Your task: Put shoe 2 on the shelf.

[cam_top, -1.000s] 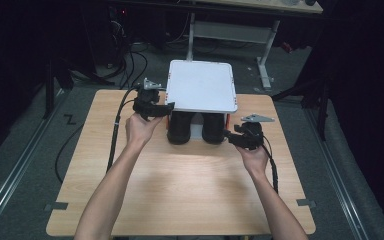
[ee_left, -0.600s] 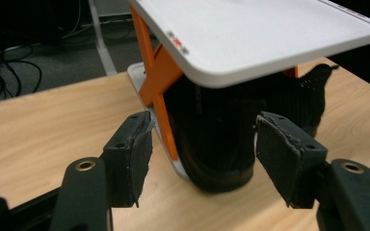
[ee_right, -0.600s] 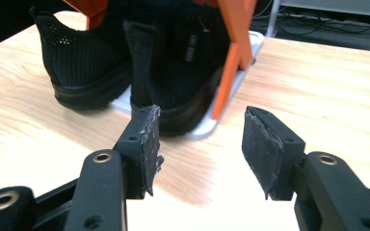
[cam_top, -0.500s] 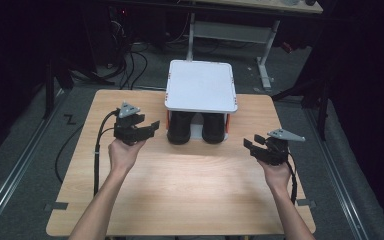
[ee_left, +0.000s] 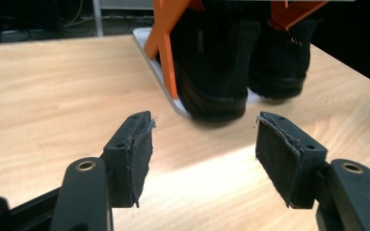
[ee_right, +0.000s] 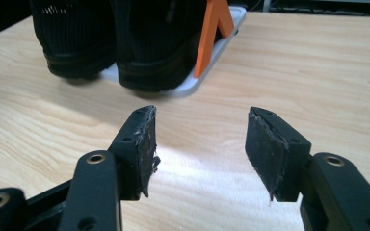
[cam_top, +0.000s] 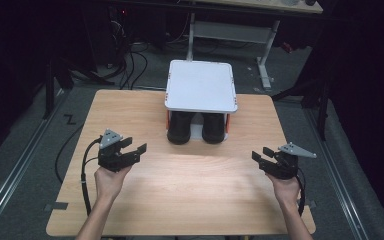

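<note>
Overhead; two low views, shared shoes [cam_top: 196,127]

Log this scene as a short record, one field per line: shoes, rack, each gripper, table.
shoes: pair of black shoes side by side on the rack's lower shelf
rack: white-topped rack with orange legs, at the table's far edge
left gripper: open, holding nothing, apart from the shoes
right gripper: open, holding nothing, jaws just opened further
table: wooden table

Two black shoes [cam_top: 196,127] sit under one white rack [cam_top: 201,86] on one wooden surface [cam_top: 180,190]. Two tongs: left tongs [cam_top: 135,150], right tongs [cam_top: 261,154].
</note>
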The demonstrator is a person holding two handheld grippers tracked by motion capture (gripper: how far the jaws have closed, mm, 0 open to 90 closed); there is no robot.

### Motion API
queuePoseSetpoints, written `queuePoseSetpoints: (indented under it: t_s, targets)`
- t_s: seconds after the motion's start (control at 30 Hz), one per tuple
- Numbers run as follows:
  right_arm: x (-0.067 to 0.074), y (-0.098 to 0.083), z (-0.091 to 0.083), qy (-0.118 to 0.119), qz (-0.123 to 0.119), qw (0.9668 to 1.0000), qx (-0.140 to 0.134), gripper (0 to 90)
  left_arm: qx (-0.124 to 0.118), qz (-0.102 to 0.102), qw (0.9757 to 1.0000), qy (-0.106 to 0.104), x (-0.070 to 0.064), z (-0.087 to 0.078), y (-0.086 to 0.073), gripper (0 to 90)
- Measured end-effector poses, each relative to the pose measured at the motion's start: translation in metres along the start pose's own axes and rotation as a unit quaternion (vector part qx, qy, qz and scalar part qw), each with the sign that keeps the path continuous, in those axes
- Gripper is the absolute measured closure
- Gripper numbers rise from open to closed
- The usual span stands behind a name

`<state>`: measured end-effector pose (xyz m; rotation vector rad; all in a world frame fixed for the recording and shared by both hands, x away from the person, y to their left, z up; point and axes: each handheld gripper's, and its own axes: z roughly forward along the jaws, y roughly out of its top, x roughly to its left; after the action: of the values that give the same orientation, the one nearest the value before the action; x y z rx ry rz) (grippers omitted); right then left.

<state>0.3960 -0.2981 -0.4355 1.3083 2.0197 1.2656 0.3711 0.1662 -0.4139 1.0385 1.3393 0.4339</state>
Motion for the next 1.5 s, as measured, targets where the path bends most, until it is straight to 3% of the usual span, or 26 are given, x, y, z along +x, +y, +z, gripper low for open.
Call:
queuePoseSetpoints:
  t_s: [0.3,0.5,0.77,1.17,1.5]
  targets:
    - [-0.005,-0.022,0.0,-0.011,-0.005,0.9998,0.018,43.8,0.009,-0.011,0.9997,0.019,0.022,-0.014,-0.023,37.9]
    - [-0.009,-0.034,0.001,-0.025,0.002,0.9985,0.048,45.9,0.01,0.023,0.9988,0.043,0.031,-0.02,-0.041,38.0]
    - [-0.016,-0.045,0.005,-0.047,-0.004,0.9961,0.074,46.0,0.03,0.024,0.9962,0.078,0.049,-0.017,-0.058,37.9]
    - [-0.021,-0.053,0.014,-0.076,-0.017,0.9927,0.092,45.4,0.028,0.058,0.9906,0.121,0.064,-0.012,-0.065,38.3]
    - [-0.024,-0.055,0.024,-0.09,-0.024,0.9899,0.107,44.7,0.04,0.064,0.9879,0.136,0.071,-0.005,-0.07,39.0]
